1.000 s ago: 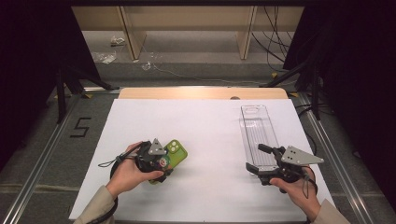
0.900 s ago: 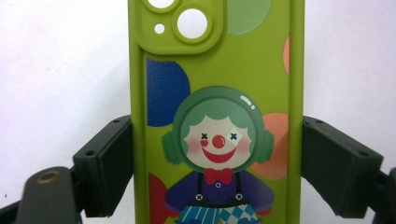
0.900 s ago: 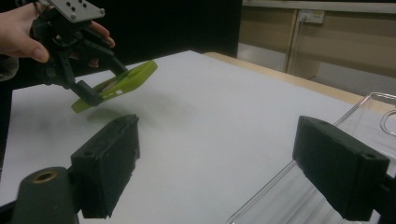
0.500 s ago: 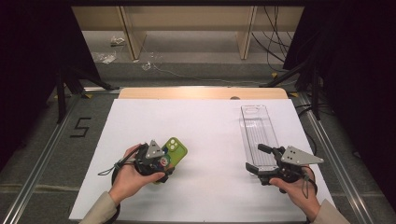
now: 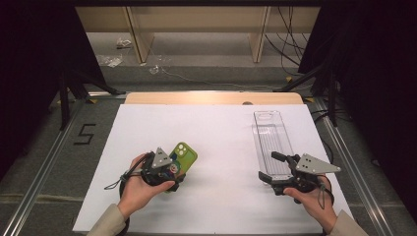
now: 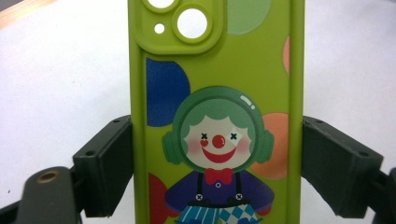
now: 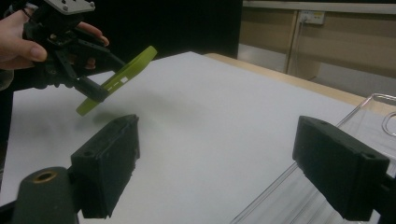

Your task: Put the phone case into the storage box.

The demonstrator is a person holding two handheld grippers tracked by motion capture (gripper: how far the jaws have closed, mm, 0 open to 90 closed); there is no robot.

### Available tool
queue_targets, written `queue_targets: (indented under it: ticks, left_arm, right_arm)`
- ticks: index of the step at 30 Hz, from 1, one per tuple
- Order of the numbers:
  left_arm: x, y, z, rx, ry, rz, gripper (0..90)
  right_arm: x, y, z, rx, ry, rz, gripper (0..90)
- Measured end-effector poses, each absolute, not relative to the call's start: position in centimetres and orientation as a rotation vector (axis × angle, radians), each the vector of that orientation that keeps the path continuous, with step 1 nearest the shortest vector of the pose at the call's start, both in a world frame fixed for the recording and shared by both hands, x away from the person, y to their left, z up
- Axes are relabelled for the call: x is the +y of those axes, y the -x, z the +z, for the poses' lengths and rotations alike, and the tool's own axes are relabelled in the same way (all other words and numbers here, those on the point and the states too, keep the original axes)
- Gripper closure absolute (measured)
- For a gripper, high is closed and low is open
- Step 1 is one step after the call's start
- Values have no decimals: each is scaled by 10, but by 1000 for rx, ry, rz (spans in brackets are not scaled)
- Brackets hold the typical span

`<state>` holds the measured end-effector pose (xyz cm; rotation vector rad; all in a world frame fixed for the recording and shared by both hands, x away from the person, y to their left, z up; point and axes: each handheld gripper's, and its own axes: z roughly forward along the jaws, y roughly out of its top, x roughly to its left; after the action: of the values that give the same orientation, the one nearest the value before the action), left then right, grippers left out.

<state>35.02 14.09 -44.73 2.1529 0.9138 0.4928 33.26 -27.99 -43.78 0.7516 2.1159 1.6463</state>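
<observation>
L gripper [image 5: 169,173]: jaws clamp green phone case [image 6: 217,112] by edges, lifted, keep level | R gripper [image 7: 229,163]: jaws wide, empty, near clear tray [image 5: 272,142]

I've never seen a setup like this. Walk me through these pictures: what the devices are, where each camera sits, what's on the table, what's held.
A person holds a hand-operated gripper in each hand. The high view looks down on the white table; the other two cameras ride on the grippers, looking along their black jaws. The left gripper clamps a green phone case, printed with a clown, by its long edges and holds it lifted off the table. The right gripper is open and empty, at the near end of a clear plastic case lying flat on the table.
</observation>
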Motion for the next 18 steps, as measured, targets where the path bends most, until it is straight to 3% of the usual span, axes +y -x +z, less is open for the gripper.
queue_targets:
  ticks: [18]
  left_arm:
    - [135,-348,-447,916,-2120,515,162]
  right_arm:
    - [-275,-332,-435,2099,-755,1649,142]
